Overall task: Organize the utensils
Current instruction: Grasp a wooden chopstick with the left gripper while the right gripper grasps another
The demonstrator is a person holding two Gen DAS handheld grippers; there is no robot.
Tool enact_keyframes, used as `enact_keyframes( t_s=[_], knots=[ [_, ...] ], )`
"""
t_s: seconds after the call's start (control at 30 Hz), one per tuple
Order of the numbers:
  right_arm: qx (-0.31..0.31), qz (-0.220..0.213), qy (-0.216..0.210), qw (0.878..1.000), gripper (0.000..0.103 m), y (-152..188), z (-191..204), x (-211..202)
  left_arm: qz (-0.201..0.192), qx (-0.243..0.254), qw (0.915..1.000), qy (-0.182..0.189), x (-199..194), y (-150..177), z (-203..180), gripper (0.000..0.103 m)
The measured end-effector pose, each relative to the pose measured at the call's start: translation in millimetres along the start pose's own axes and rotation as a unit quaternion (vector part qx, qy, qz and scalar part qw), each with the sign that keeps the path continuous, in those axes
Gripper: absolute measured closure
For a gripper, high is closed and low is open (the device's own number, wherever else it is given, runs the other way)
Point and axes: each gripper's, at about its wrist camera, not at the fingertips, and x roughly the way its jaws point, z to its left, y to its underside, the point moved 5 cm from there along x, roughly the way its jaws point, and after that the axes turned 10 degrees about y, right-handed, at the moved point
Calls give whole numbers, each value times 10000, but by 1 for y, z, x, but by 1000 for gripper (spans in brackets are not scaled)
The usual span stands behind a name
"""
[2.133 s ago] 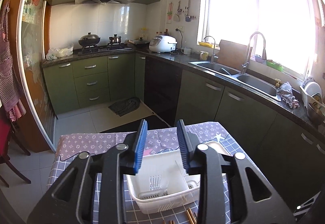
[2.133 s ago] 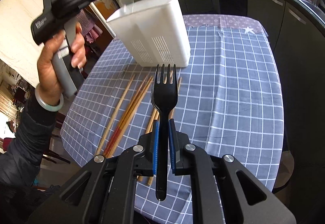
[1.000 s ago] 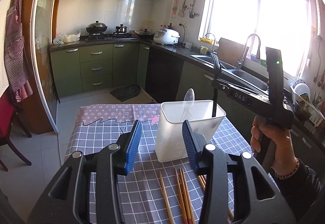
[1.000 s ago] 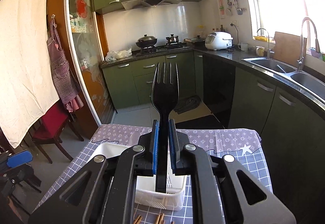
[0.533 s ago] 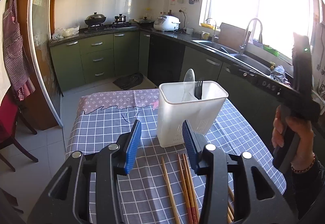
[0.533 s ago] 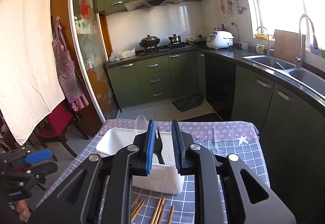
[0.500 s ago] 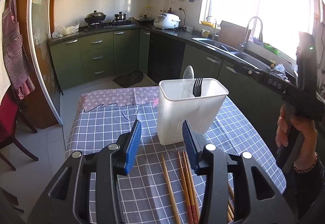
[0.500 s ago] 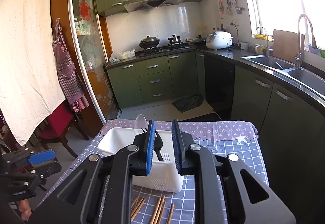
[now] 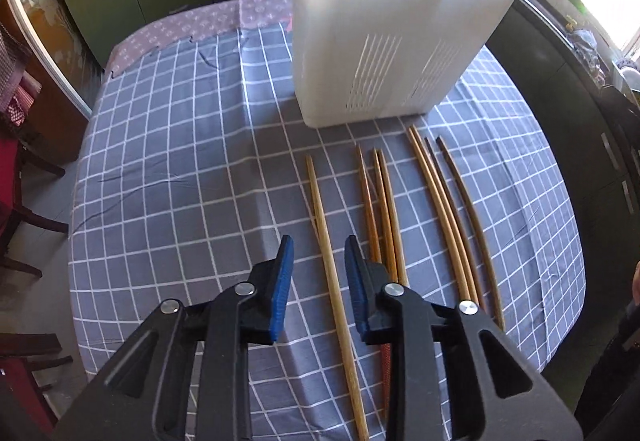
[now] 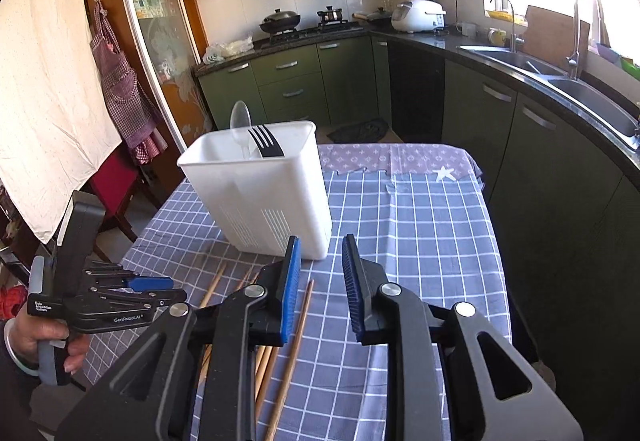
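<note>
While the left gripper (image 9: 318, 283) hangs low over the checked cloth (image 9: 168, 169), its jaws stand well apart and empty, straddling the leftmost chopstick (image 9: 332, 269) in the left wrist view. More chopsticks (image 9: 440, 209) lie in loose groups to its right, their tips just short of the white bin (image 9: 384, 29). To do this pick well, the person should likely lower until both pads flank that single stick, away from its neighbours, then close squarely across it so it does not roll or pivot. Half a second ago this camera looked level across the table at the bin; it has since tipped down and moved in over the sticks.

From the right wrist view, the right gripper (image 10: 318, 283) is open and holds nothing, raised above the table behind the bin (image 10: 264, 197). A black fork (image 10: 266, 143) stands tines-up inside, beside what seems a clear spoon (image 10: 241, 129), though its outline is faint. Two seconds ago the fork was clamped in these fingers; it is now in the bin, and the gripper has drawn back and widened. The left gripper (image 10: 152, 289) shows at lower left, near the sticks.
</note>
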Motion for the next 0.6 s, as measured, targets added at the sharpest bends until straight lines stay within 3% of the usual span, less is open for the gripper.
enact_keyframes(
  t_s=[0.2,0.6],
  knots=[
    [36,300,-39,9995,81,17,-8,14,467,-118,9988,-7,25,5,-1,85],
    [-23,511,-44,9987,81,20,-6,24,802,-27,9965,-227,49,7,-18,89]
  ],
)
